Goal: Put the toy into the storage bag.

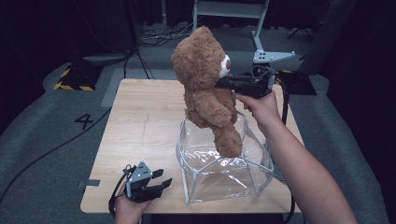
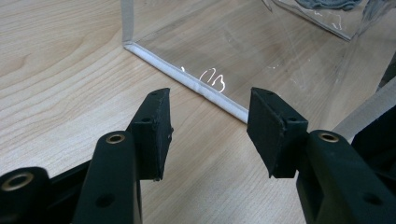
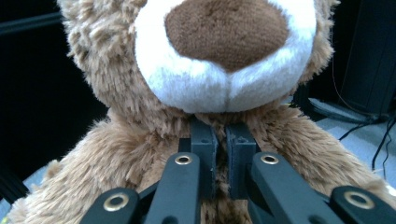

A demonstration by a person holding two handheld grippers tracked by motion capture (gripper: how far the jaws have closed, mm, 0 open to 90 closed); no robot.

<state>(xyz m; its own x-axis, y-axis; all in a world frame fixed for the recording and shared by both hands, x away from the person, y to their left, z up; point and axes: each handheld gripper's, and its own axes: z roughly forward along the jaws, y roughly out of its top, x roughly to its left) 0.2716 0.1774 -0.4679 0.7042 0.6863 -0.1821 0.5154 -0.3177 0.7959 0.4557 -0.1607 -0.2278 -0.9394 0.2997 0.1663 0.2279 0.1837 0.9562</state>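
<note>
A brown teddy bear (image 1: 205, 88) hangs upright above a clear plastic bag (image 1: 219, 163) with white piping; one leg dips inside the bag's open top. My right gripper (image 1: 223, 83) is shut on the bear's neck fur just under its white muzzle (image 3: 224, 88), the jaws nearly together on the plush (image 3: 221, 140). My left gripper (image 1: 161, 181) rests at the table's near edge, left of the bag, open with nothing between its fingers (image 2: 156, 133). It faces the bag's white bottom seam (image 2: 196, 86).
The wooden table (image 1: 140, 126) has bare room left of the bag and behind it. A grey cloth (image 2: 327, 3) lies beyond the bag's far wall. Cables and a metal stand (image 1: 261, 28) are on the grey floor behind the table.
</note>
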